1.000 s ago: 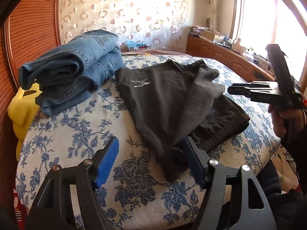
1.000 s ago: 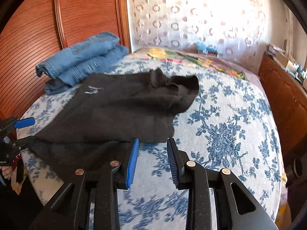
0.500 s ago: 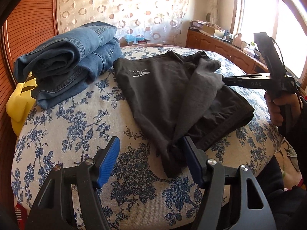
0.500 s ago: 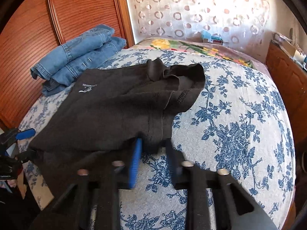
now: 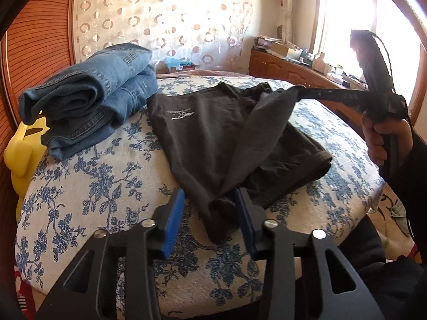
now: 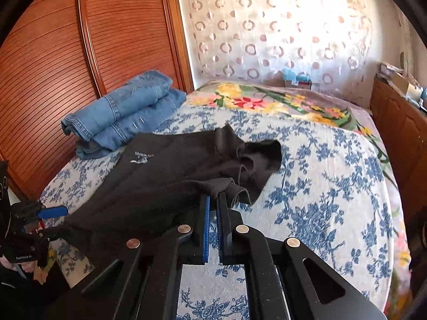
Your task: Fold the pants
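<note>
Now, right gripper (image 6: pixel 212 200): fingers pinched tight on the hem edge of the black pants (image 6: pixel 160 181); they were apart over bare bedspread a second ago and have just been closing.
Lift: that pinched edge hangs clear of the bed now, pulled into a taut band; before, it lay flat.
Left gripper (image 5: pixel 209 208): fingers have just been closing, narrower than a second ago, straddling the bunched near corner of the pants; only the right-hand pad touches cloth, so no grip.
Pants: spread across the middle of the bed, white logo up, far end rumpled.
Bed (image 6: pixel 333 186): white bedspread with blue flowers, a bright floral blanket at its far end.
Folded jeans (image 5: pixel 88 106): stacked just beside the pants, unmoved.
Room: ribbed wooden panel behind the jeans, circle-patterned curtain (image 6: pixel 280 26), wooden cabinets under a bright window.
</note>
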A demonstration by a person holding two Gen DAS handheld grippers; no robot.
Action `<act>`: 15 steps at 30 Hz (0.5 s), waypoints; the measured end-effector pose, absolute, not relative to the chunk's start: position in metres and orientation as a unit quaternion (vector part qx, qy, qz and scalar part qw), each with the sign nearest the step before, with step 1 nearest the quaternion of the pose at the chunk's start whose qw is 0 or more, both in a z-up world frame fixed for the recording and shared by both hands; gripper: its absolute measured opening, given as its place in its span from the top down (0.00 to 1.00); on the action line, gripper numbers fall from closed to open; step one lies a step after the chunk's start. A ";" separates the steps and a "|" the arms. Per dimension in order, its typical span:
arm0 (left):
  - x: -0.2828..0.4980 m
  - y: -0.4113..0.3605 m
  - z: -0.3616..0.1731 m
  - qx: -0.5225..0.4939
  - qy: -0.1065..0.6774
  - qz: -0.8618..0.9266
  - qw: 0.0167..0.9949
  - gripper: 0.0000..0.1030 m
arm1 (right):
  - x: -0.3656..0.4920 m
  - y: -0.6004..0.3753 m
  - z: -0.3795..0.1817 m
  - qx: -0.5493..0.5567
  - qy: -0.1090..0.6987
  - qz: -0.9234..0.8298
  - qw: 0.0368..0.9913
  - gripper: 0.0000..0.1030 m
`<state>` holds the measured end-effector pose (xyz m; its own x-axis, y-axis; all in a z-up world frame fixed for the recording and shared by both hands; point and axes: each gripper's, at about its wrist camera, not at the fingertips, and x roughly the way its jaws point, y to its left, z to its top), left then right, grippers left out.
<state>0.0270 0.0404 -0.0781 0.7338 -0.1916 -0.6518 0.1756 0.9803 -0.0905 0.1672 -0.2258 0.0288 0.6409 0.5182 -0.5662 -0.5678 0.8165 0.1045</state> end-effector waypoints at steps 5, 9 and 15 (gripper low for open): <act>0.030 0.036 -0.078 -0.008 0.354 -0.110 0.929 0.66 | 0.159 -0.230 0.030 -0.041 0.287 0.298 0.910 0.96; 0.035 0.034 -0.083 -0.011 0.363 -0.117 0.924 0.70 | 0.153 -0.232 0.035 -0.039 0.278 0.297 0.913 0.96; 0.033 0.031 -0.083 -0.012 0.361 -0.130 0.923 0.87 | 0.158 -0.224 0.041 -0.045 0.271 0.302 0.913 0.96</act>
